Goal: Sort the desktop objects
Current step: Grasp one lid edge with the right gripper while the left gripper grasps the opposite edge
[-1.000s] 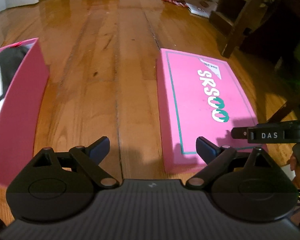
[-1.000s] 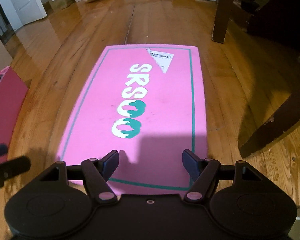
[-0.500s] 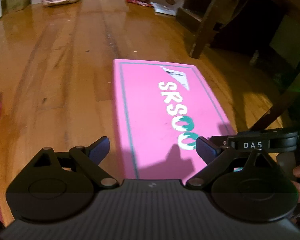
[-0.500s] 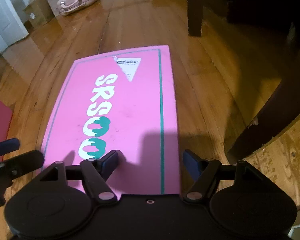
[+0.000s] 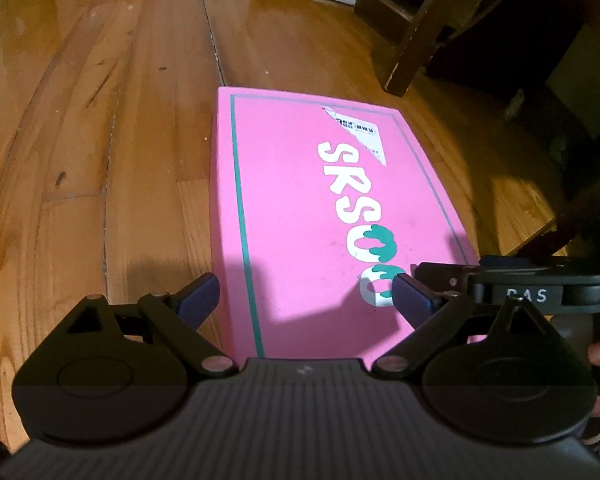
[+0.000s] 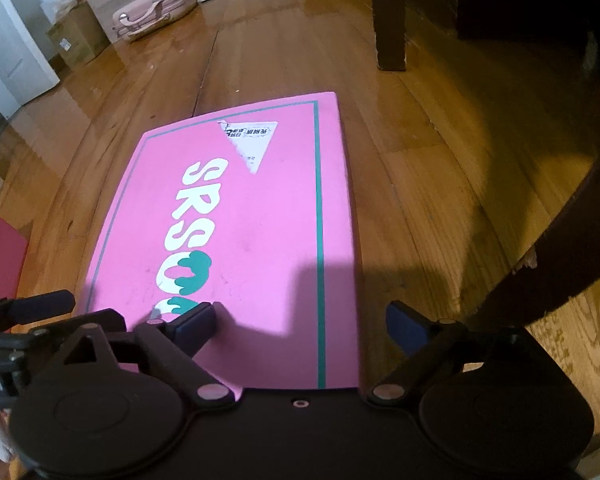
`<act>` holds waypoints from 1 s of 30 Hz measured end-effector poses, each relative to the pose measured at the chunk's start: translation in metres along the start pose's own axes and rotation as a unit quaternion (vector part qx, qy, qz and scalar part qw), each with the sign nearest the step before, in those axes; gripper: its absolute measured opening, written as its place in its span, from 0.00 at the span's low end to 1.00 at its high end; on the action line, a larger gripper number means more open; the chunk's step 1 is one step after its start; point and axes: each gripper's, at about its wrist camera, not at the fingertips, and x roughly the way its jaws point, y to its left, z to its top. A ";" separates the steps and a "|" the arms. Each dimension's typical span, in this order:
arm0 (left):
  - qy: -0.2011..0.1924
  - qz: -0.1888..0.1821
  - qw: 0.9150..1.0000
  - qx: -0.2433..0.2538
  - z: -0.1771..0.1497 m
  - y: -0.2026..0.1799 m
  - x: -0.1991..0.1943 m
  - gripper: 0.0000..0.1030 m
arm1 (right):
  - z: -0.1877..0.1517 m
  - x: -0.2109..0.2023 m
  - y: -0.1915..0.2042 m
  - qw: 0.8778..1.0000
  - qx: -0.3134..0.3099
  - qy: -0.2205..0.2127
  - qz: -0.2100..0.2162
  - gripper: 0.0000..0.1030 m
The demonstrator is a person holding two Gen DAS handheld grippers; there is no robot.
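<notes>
Pink lid (image 5: 324, 216) lies flat on the wooden floor (image 5: 100, 120) below me, so I hover both tongs, left (image 5: 306, 294) spread, right (image 6: 300, 324) just widened, straddling its near corners, pinching nothing, to lift it.

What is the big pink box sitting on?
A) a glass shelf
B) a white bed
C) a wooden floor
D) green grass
C. The pink box lies flat on the wooden floor, with plank lines running past it on both sides in both views.
</notes>
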 end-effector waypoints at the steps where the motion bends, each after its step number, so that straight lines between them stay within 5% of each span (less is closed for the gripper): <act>1: 0.002 -0.001 1.000 0.001 0.000 0.000 0.002 0.93 | 0.000 0.001 -0.001 1.000 0.002 0.000 0.002 0.94; 19: 0.033 0.006 0.999 -0.010 0.002 0.006 0.022 0.94 | -0.006 0.006 -0.012 1.000 0.017 -0.011 0.020 1.00; 30: 0.051 -0.025 0.996 -0.066 0.004 0.024 0.035 1.00 | 0.001 0.024 -0.030 0.988 0.101 0.071 0.090 1.00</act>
